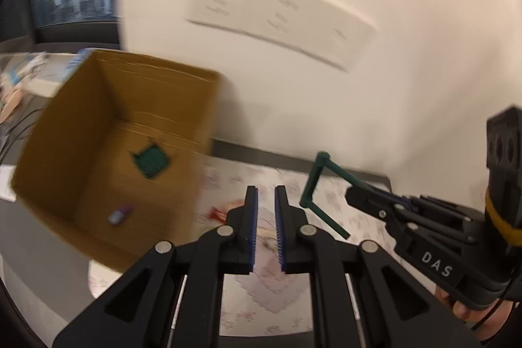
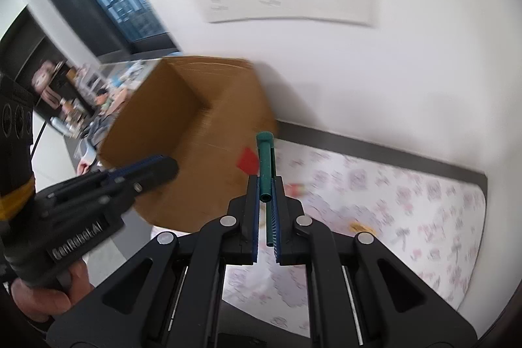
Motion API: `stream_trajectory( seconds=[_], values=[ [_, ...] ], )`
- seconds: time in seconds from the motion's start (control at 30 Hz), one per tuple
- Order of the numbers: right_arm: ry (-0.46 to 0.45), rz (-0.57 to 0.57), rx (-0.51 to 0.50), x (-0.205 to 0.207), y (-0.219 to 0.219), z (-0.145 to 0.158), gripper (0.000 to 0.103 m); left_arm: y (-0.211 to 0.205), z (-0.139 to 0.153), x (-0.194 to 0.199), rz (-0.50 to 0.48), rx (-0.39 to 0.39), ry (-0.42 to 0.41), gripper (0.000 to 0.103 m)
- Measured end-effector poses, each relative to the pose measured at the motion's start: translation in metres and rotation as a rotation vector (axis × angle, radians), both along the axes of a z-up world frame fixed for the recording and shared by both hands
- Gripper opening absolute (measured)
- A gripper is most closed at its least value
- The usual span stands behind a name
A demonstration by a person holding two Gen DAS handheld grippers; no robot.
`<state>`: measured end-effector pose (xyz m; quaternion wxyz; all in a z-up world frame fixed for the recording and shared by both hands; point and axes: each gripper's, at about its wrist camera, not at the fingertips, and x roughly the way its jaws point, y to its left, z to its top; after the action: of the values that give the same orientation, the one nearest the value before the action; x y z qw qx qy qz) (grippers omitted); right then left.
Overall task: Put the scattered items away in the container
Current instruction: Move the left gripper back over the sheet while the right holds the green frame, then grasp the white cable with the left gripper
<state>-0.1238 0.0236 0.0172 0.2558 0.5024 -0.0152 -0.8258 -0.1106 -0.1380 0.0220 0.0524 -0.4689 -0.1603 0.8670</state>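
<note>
- White wall behind, floral-print mat point(image 2: 391, 194) on the surface, cardboard box point(image 1: 107, 158) standing at the mat's far-left end, its top open toward us.
- Already inside the box: a green knit square point(image 1: 151, 161) on the floor of it and a small purple-grey item point(image 1: 119, 215) nearer the front wall.
- We judge the step in hand as carry-to-box: our right gripper point(image 2: 267, 185) is clamped on a green crank-shaped rod point(image 2: 265, 158), lifted clear of the mat, just right of the box.
- From the left wrist view the rod point(image 1: 318, 185) shows its bends and hangs free beyond the right gripper's tips, not touching the box.
- Our left gripper point(image 1: 266, 194) holds nothing; jaws stand a narrow gap apart, hovering just right of the box's near corner.
- Next move as we read it: swing the rod left over the box rim with enough height that its dangling end clears the wall, then release.
- Leftovers on the mat right of the box: a small red-wrapped item point(image 1: 217, 213) and a yellow scrap point(image 2: 362, 228); too blurred to name.
- Red tag point(image 2: 248, 161) sits on the box's right wall.
</note>
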Motion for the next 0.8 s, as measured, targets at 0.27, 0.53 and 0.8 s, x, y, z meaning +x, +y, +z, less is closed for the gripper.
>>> stream_trajectory(
  seconds=[0.27, 0.53, 0.8],
  values=[
    [-0.1, -0.134, -0.024, 0.005, 0.079, -0.047, 0.007, 0.056, -0.081, -0.008, -0.054, -0.059, -0.157, 0.013],
    [-0.208, -0.162, -0.062, 0.003, 0.107, -0.111, 0.007, 0.097, -0.155, -0.017, -0.149, -0.094, -0.267, 0.045],
    [-0.354, -0.196, -0.068, -0.006, 0.128, -0.174, 0.007, 0.117, -0.217, -0.039, -0.179, -0.08, -0.382, 0.051]
  ],
)
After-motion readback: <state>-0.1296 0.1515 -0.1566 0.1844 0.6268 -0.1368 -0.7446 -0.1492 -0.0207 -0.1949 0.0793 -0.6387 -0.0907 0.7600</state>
